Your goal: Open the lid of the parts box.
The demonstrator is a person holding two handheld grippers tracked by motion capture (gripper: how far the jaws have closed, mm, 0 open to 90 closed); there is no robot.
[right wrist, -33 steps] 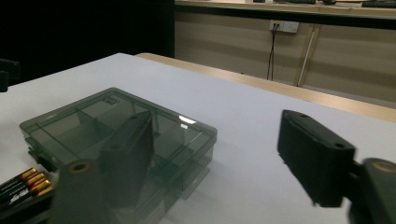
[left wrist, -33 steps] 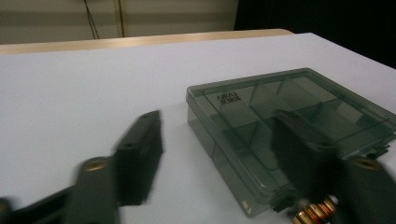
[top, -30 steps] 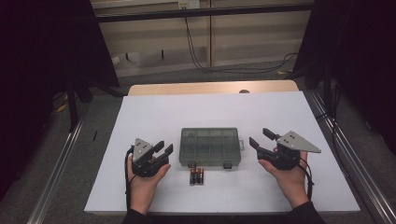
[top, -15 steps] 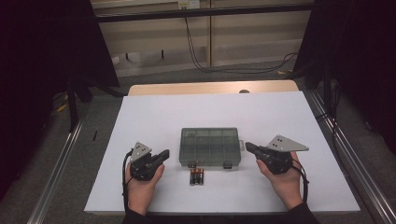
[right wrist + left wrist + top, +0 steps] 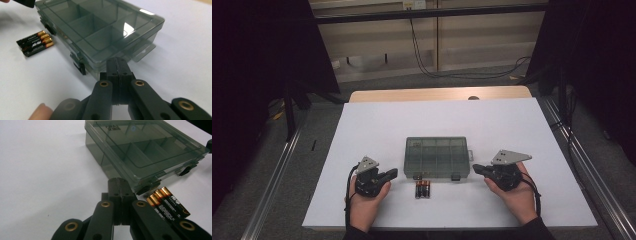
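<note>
High view: the smoky compartment box (image 5: 437, 158) sits closed mid-bench (image 5: 382, 125), with the batteries (image 5: 422, 190) just in front, the left gripper (image 5: 388, 175) and right gripper (image 5: 477, 169) flanking it, both fully closed and empty. Left gripper view: jaws pressed together beside the box's front corner; opening it well probably means working the dark latches (image 5: 148, 189) first. Right gripper view: the compartments' contents are hard to make out through the tinted lid (image 5: 100, 22).

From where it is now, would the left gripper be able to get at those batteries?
Probably yes. The batteries lie in the open on the white table, just beside the left gripper, with nothing between them. Its fingers are shut, though, so they would have to open first.
</note>
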